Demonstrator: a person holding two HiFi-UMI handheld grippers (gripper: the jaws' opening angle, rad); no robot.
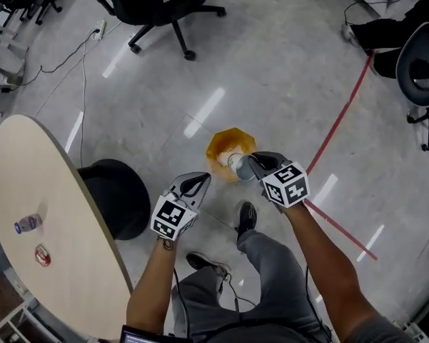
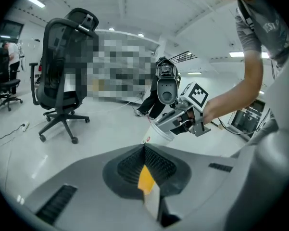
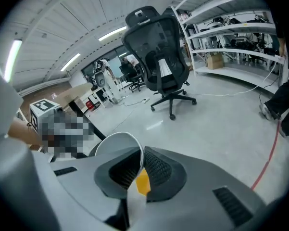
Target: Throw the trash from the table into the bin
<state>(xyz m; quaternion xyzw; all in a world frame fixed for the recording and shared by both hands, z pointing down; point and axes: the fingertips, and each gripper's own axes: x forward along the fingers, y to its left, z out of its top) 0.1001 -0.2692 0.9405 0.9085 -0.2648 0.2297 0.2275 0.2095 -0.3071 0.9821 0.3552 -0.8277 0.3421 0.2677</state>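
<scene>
Trash lies on the worktop [image 1: 57, 191] at the left: a small bottle [image 1: 27, 224] and a red item [image 1: 43, 255], perhaps a crushed wrapper, both untouched. The left gripper [image 1: 197, 183] hangs near the bin [image 1: 232, 138], jaws together on nothing. Above that orange bin, the right gripper [image 1: 251, 165] is clamped on a white paper cup [image 1: 233, 161], not yet dropped.
</scene>
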